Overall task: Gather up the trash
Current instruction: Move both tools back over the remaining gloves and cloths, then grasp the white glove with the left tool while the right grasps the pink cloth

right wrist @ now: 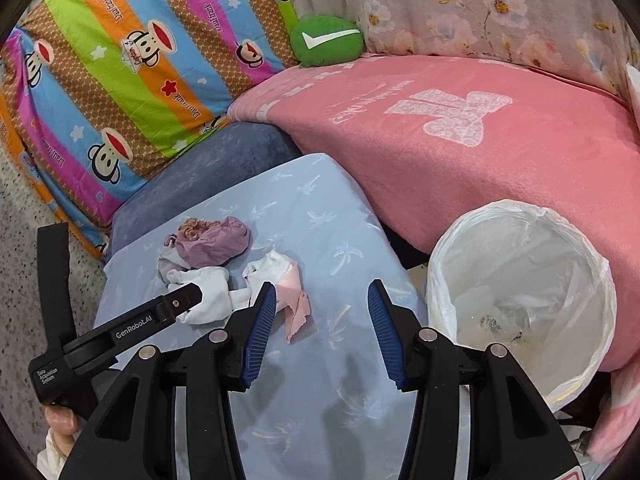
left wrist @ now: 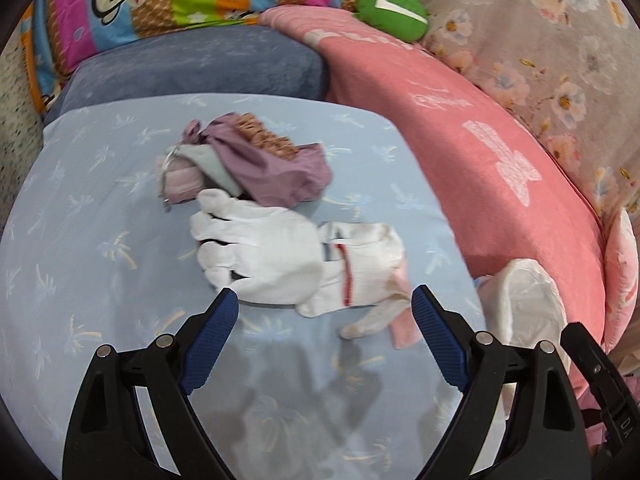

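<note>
A white work glove with a red cuff stripe lies on the light blue sheet, with a second white glove and a pink scrap beside it. A crumpled purple wrapper with brown bits lies just beyond. My left gripper is open, hovering right over the near edge of the white glove. My right gripper is open and empty above the sheet, right of the gloves, pink scrap and purple wrapper. The left gripper shows in the right wrist view.
A white-lined trash bin with some scraps inside stands at the right, below a pink blanket; the bin also shows in the left view. A striped cartoon pillow, a blue cushion and a green plush lie behind.
</note>
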`<state>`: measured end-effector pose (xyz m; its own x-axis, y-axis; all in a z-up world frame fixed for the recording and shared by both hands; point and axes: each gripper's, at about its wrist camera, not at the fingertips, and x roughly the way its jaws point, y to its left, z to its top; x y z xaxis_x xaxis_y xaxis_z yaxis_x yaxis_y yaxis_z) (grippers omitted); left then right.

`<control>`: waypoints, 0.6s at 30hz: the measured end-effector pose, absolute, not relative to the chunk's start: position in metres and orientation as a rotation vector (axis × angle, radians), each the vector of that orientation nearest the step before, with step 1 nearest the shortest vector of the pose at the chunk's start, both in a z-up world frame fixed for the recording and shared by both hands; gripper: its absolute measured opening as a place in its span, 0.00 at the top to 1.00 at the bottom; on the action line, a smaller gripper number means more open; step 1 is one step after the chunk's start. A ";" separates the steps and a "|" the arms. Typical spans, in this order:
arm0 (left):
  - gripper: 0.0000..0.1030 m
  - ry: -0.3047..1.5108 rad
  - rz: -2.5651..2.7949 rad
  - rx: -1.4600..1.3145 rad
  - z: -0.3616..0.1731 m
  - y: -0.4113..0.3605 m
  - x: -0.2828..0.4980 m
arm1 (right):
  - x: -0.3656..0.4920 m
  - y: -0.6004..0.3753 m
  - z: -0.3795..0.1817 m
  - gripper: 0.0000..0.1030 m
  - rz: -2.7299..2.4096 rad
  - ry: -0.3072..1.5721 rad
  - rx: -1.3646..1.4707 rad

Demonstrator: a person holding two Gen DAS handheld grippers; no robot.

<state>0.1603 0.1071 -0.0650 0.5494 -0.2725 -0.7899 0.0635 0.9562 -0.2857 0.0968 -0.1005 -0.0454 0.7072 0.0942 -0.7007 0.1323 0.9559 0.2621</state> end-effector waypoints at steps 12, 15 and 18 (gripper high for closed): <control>0.18 1.046 -0.145 -0.299 -0.097 0.141 0.183 | 0.144 -0.071 -0.087 0.54 0.009 0.879 0.295; 0.18 1.056 -0.153 -0.319 -0.102 0.143 0.189 | 0.155 -0.063 -0.093 0.54 0.024 0.894 0.289; 0.18 1.071 -0.168 -0.334 -0.106 0.142 0.196 | 0.165 -0.053 -0.102 0.54 0.041 0.911 0.279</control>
<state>0.1965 0.1422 -0.1064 0.4723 -0.2950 -0.8306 -0.0258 0.9373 -0.3475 0.1650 -0.0530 -0.1015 0.6144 0.1530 -0.7740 0.0824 0.9632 0.2559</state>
